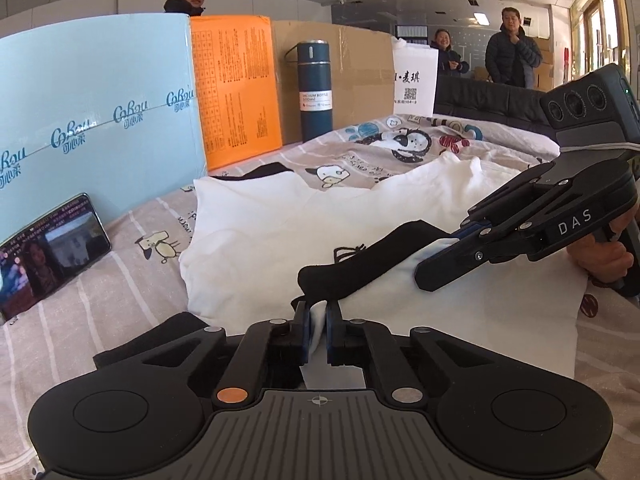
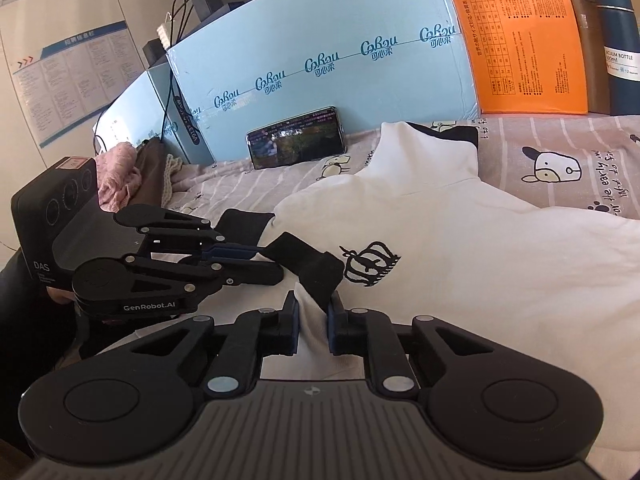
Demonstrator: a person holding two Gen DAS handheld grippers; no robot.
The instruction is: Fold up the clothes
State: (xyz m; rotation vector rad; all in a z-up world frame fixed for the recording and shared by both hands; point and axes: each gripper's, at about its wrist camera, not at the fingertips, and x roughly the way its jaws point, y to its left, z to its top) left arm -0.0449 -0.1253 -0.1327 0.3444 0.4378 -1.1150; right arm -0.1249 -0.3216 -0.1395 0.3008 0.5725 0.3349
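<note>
Between the jaws of the left gripper (image 1: 318, 314), a fold of the white sweatshirt (image 1: 256, 232) is pinched, just below its black cuff (image 1: 360, 256). Right gripper (image 2: 313, 312) likewise clamps white fabric beside the same cuff, left gripper close at its left. Ahead of both claws the garment lies spread on the patterned bedsheet (image 2: 560, 140), crown print (image 2: 370, 262) facing up. Beyond it, a phone (image 2: 296, 138) leans against a blue box (image 2: 320, 32); a dark flask (image 1: 316, 92) stands farther back
</note>
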